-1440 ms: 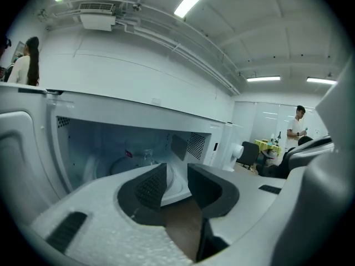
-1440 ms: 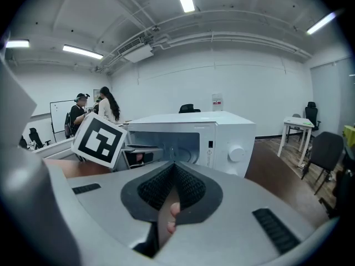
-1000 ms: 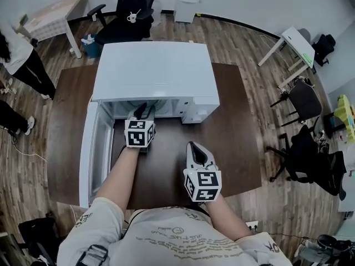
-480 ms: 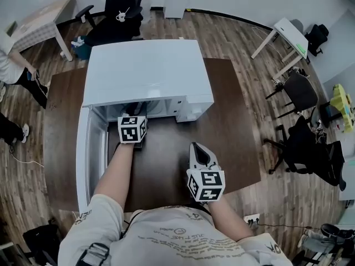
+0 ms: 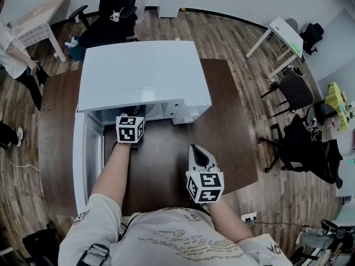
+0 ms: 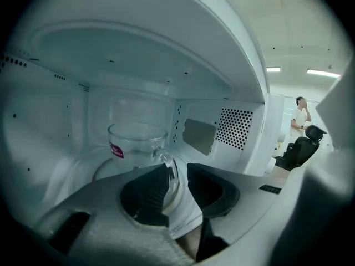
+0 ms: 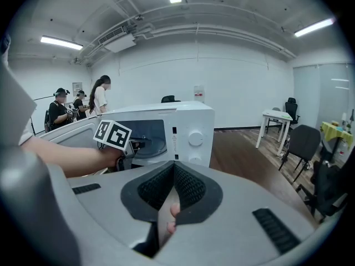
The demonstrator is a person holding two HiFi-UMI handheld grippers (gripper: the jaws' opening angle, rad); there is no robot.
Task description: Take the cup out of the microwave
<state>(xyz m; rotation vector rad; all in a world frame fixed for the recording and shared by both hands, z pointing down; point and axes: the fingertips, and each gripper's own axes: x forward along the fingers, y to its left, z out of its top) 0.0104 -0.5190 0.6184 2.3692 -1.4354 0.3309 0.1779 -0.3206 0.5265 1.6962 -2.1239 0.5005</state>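
While the cup point(image 6: 136, 143) stands inside the microwave point(image 6: 233, 127), the left tongs point(image 6: 177, 173) reach in to it. The cup is clear glass. It stands upright, just in front of the left tongs, with a small red label point(image 6: 116, 149) on its side. Its handle point(image 6: 168, 162) points back toward the tongs and sits in the gap between the two jaws. The jaws are a little apart. The handle is right by the left-hand jaw, and a thin strip of white shows between it and the other jaw. Under the cup is a round glass plate point(image 6: 75, 173).

The microwave is white and sits on a dark brown tabletop point(image 5: 227, 132). Its door point(image 5: 87, 154) is swung wide open on the left side of the left tongs. From the head view, the tips of the left tongs are hidden inside the microwave, and only the marker cube point(image 5: 130, 129) shows at the opening.

The right tongs point(image 7: 173, 168) are well back from the microwave, nearer the person, over the tabletop. Their jaws are pressed together with nothing between them. The microwave knobs point(image 7: 194, 139) are ahead of them.
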